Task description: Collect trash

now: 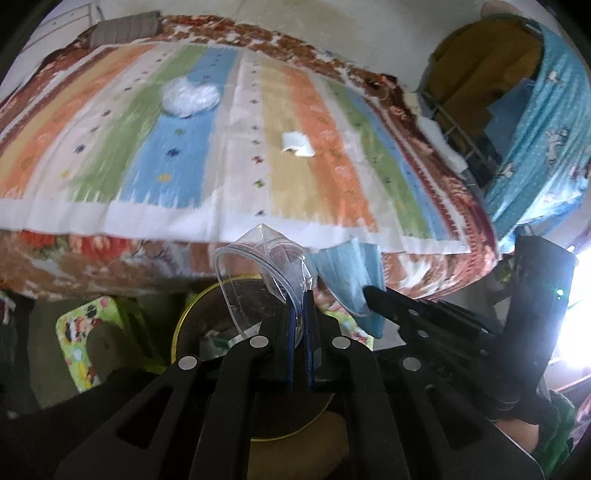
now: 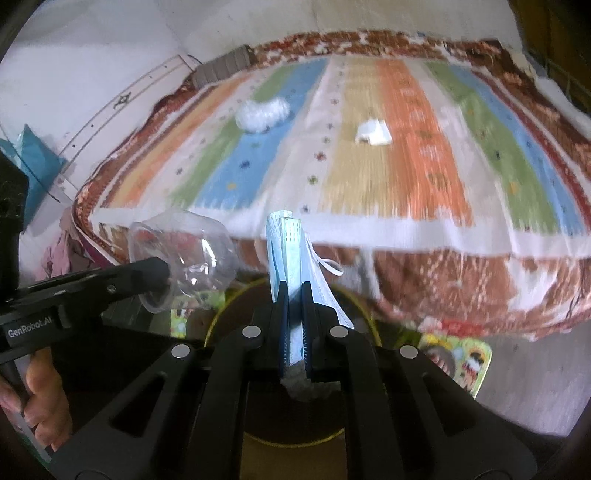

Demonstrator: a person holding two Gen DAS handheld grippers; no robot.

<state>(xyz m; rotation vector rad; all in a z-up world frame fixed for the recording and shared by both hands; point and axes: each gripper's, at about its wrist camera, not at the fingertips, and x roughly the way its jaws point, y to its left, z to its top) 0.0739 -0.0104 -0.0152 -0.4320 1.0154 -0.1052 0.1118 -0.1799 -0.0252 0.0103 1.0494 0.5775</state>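
My left gripper (image 1: 300, 295) is shut on a crushed clear plastic cup (image 1: 258, 273) and holds it over a round dark bin with a yellow rim (image 1: 181, 325). My right gripper (image 2: 294, 286) is shut on a folded blue face mask (image 2: 284, 251) and holds it over the same bin (image 2: 225, 314). The mask (image 1: 351, 273) and the right gripper also show in the left wrist view, and the cup (image 2: 184, 251) in the right wrist view. On the striped bed cover (image 1: 314, 184) lie a crumpled white plastic bag (image 1: 190, 96) and a white paper scrap (image 1: 297, 144).
The bed's edge (image 2: 443, 273) is just beyond the bin. A green cartoon-print stool (image 1: 85, 325) stands on the floor beside the bin. A rack with blue fabric (image 1: 535, 140) stands right of the bed. A grey folded cloth (image 1: 125, 27) lies at the bed's far corner.
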